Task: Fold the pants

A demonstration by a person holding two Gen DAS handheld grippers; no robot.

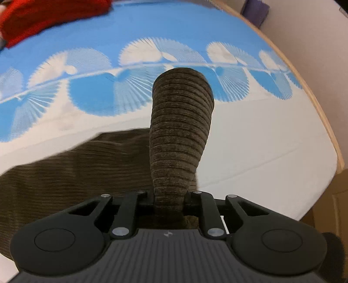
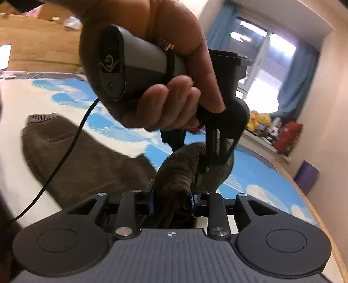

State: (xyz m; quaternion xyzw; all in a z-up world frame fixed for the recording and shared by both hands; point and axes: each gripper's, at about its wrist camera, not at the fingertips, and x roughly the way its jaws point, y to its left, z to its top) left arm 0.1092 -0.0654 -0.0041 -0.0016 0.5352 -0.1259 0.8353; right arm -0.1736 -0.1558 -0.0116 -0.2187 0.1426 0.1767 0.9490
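The pants (image 1: 65, 174) are brown corduroy and lie on a bed with a blue and white sheet (image 1: 261, 141). My left gripper (image 1: 170, 200) is shut on a bunched fold of the pants that stands up between its jaws. In the right wrist view my right gripper (image 2: 171, 202) is shut on another bunched part of the pants (image 2: 178, 172), lifted above the bed. The rest of the pants (image 2: 87, 156) lies flat to the left. The person's hand holds the left gripper (image 2: 208, 161) just ahead, also clamped on the same lifted fold.
A red cloth (image 1: 43, 19) lies at the far left corner of the bed. The bed's wooden edge (image 1: 322, 122) curves along the right. A purple box (image 2: 306, 176) stands by the wall. Stuffed toys (image 2: 261, 122) sit near a window with blue curtains. A black cable (image 2: 71, 148) hangs over the pants.
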